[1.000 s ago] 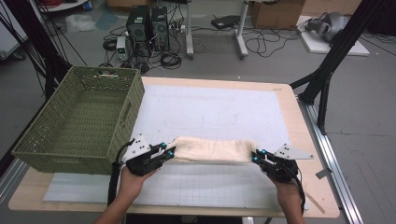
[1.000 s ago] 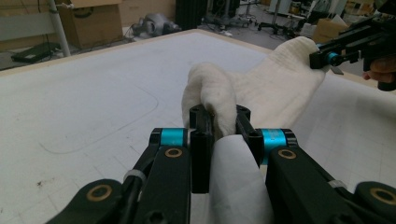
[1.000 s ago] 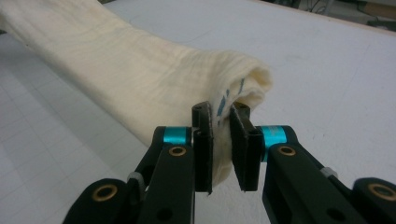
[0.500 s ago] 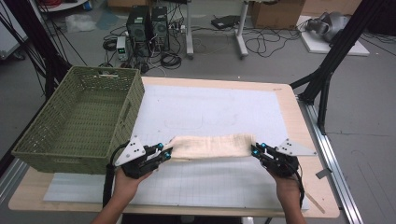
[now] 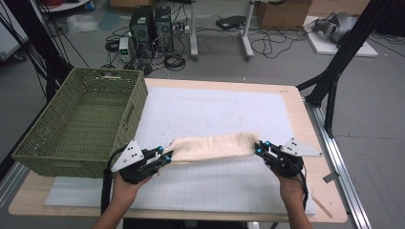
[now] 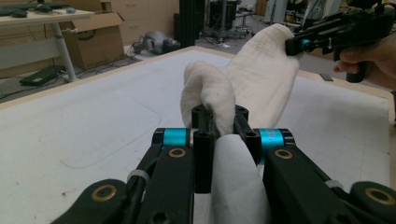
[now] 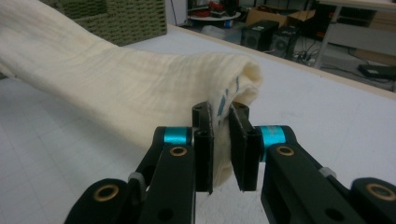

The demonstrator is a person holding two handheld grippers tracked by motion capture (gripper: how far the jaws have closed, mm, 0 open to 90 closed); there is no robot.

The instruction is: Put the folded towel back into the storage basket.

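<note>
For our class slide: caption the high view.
Left tool and right tool hold a cream cloth stretched between them beside a green basket.

From the left claw (image 5: 166,156), the green basket (image 5: 81,121) stands close at ten o'clock, its near wall walling off that side. The cream cloth (image 5: 212,146) spans from it at three o'clock to the right claw (image 5: 258,147), barring passage between them. Beyond the cloth, at twelve o'clock, the counter (image 5: 215,107) lies open to its far edge.
</note>
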